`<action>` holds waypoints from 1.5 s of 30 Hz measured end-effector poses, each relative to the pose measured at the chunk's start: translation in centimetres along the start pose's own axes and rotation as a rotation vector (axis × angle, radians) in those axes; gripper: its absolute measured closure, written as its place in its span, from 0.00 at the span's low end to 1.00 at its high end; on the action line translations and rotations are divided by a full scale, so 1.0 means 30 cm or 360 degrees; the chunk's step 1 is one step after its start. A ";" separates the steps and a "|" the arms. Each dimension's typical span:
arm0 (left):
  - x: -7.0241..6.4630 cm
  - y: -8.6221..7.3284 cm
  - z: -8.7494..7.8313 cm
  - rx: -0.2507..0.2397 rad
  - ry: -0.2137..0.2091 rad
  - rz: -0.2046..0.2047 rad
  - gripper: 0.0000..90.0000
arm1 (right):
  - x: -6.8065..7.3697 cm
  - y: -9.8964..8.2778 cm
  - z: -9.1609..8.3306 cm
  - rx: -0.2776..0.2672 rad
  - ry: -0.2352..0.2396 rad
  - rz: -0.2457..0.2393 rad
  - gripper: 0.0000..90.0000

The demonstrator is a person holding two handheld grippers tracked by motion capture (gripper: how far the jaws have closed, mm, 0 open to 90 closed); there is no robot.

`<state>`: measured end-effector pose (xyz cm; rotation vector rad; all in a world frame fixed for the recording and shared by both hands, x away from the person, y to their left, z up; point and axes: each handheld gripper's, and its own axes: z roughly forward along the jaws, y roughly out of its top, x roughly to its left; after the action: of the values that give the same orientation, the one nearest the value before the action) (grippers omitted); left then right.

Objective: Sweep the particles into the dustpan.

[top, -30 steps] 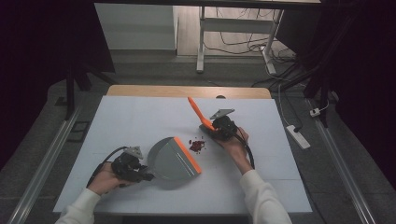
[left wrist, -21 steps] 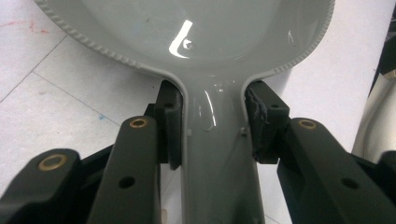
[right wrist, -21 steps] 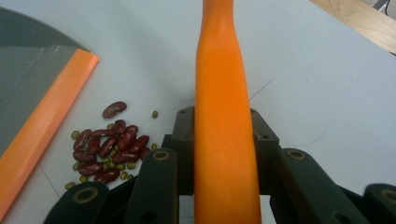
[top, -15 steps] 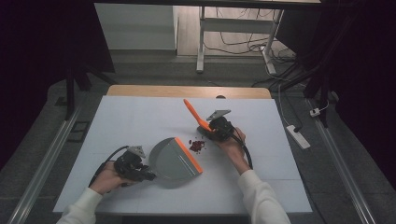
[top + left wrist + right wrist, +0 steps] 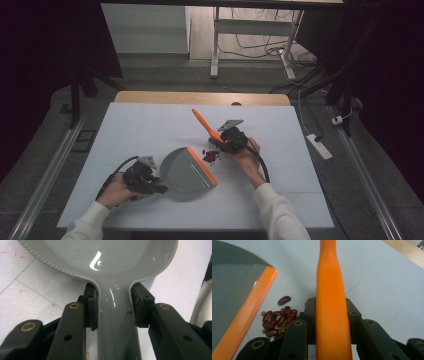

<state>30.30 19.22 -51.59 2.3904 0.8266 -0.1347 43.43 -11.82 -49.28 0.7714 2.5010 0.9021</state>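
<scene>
Left gripper (image 5: 159, 188) low at table's near left, clamped on grey dustpan (image 5: 187, 170) handle, pan flat and empty; right gripper (image 5: 223, 143) grips the tilted orange brush handle (image 5: 205, 124), red beans (image 5: 210, 156) just beside pan's orange lip.

Grey dustpan (image 5: 187, 170), beans (image 5: 210, 157), orange-handled brush (image 5: 206, 125), white table (image 5: 150, 125)

Room is sitting dark around the lit white table (image 5: 150, 125). Overhead light is glaring on the grey dustpan (image 5: 105, 255); nearest jaws are blurring soft below it.
</scene>
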 end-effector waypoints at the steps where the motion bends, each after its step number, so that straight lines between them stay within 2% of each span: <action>1: 0.000 0.000 0.000 -0.0001 -0.0001 -0.0001 0.69 | 0.005 0.001 0.000 0.0000 0.0001 -0.0002 0.78; 6: -0.002 0.000 0.000 -0.0001 0.0001 -0.0001 0.69 | 0.024 0.003 0.000 -0.0020 0.0055 0.0007 0.78; 8: -0.001 0.000 0.000 0.0002 0.0001 0.0001 0.69 | 0.032 0.005 0.000 -0.0018 0.0055 -0.0007 0.78; 9: -0.001 0.000 0.001 0.0002 0.0000 0.0000 0.68 | 0.039 0.006 0.001 -0.0029 0.0096 0.0001 0.78; 17: -0.004 0.001 0.002 0.0000 0.0001 -0.0002 0.69 | 0.074 0.017 0.005 -0.0023 0.0120 -0.0036 0.78; 18: -0.004 0.001 0.002 0.0001 0.0001 -0.0002 0.68 | 0.078 0.017 0.005 -0.0029 0.0141 -0.0032 0.78; 26: -0.004 0.002 0.005 -0.0001 0.0001 -0.0005 0.68 | 0.090 0.020 0.006 -0.0032 0.0166 -0.0037 0.78; 28: -0.004 0.002 0.005 -0.0001 -0.0001 -0.0005 0.68 | 0.099 0.022 0.008 -0.0039 0.0198 -0.0035 0.78; 31: -0.005 0.002 0.006 -0.0002 -0.0001 -0.0006 0.69 | 0.113 0.026 0.007 -0.0035 0.0198 -0.0054 0.78; 34: -0.005 0.002 0.007 -0.0003 -0.0003 -0.0007 0.69 | 0.119 0.024 0.007 -0.0045 0.0259 -0.0034 0.78; 36: -0.005 0.002 0.007 -0.0003 -0.0003 -0.0008 0.69 | 0.127 0.027 0.006 -0.0044 0.0252 -0.0054 0.78; 40: -0.005 0.002 0.007 -0.0002 -0.0004 -0.0008 0.69 | 0.141 0.029 0.008 -0.0058 0.0305 -0.0031 0.78; 42: -0.005 0.002 0.007 -0.0002 -0.0004 -0.0008 0.69 | 0.158 0.035 0.004 -0.0067 0.0312 -0.0067 0.78; 45: -0.005 0.002 0.007 -0.0002 -0.0005 -0.0009 0.69 | 0.171 0.044 -0.003 -0.0095 0.0383 -0.0054 0.78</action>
<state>30.23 18.98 -51.70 2.3861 0.8315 -0.1403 39.86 -7.92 -49.12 0.6323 2.6689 1.1107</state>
